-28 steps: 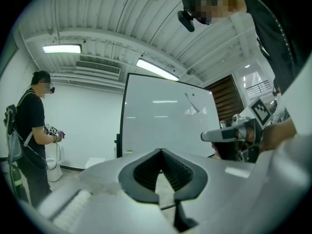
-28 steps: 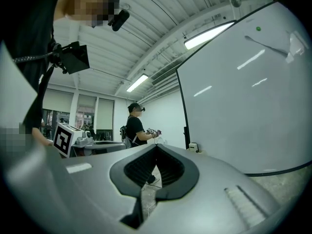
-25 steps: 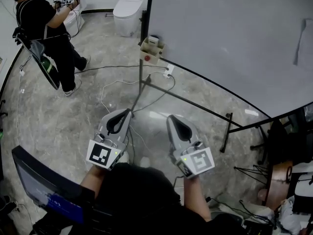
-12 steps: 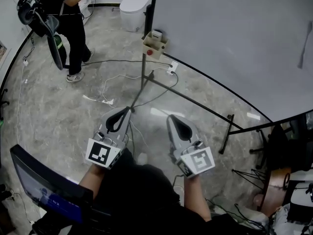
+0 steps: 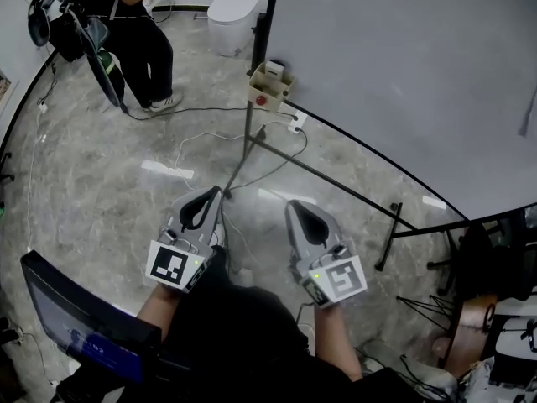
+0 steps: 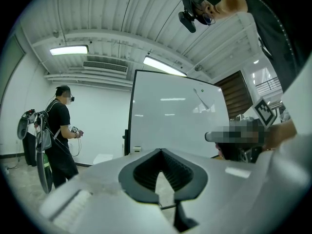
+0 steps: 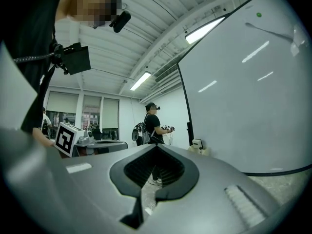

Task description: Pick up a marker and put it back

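Observation:
No marker shows plainly in any view. A small tan tray [image 5: 268,81] hangs at the lower corner of the big whiteboard [image 5: 403,74], with a white item and something red in it. The tray also appears small in the left gripper view [image 6: 137,149] and the right gripper view [image 7: 197,145]. My left gripper [image 5: 215,195] and right gripper [image 5: 295,205] hover side by side over the floor, well short of the tray. Both are shut with nothing between the jaws. Each gripper view shows the tips meeting: left gripper [image 6: 159,151], right gripper [image 7: 157,147].
A person in black [image 5: 138,23] with their own grippers stands at the far left. White cables [image 5: 197,145] trail over the marble floor. The whiteboard's stand legs [image 5: 336,179] cross ahead. A white fixture [image 5: 231,15] sits at the back; a dark screen [image 5: 75,317] at lower left.
The head view has tilted, so the tray and whiteboard sit slightly lower right. The person in black has walked toward the back. Both grippers stay shut and nearly still.

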### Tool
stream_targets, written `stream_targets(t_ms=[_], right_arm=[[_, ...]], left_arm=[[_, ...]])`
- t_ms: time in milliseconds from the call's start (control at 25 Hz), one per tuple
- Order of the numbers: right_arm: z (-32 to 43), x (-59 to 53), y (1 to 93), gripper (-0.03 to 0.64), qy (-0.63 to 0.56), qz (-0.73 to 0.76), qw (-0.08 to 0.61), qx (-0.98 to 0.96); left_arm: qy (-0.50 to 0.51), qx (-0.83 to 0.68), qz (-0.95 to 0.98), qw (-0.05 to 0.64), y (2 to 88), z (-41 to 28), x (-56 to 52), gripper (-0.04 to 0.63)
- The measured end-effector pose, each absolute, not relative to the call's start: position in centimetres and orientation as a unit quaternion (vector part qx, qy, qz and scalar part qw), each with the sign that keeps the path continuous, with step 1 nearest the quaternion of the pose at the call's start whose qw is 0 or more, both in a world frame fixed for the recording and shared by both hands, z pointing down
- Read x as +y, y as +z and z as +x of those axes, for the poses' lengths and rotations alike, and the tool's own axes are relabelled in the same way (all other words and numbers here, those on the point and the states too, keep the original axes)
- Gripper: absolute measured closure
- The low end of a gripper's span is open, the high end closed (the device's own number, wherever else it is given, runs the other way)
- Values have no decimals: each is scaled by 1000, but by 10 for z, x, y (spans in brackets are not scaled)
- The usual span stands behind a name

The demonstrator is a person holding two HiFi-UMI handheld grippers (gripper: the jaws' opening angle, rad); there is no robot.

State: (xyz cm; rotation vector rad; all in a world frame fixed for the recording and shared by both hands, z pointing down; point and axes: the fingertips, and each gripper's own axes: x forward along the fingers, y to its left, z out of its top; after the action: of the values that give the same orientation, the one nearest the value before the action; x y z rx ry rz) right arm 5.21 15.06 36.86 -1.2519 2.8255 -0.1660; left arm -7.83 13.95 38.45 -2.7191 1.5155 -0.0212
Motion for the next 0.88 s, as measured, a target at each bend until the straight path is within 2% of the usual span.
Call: stream_targets(t_ms=[320,880], right_arm=[[30,87,342,607,-39,-414,32,909],[12,-44,354,607,7,-496,52,867]], left_arm=[[-1,467,-884,16,374,-87,70,589],[16,438,-899,26,370,-86,-67,592]])
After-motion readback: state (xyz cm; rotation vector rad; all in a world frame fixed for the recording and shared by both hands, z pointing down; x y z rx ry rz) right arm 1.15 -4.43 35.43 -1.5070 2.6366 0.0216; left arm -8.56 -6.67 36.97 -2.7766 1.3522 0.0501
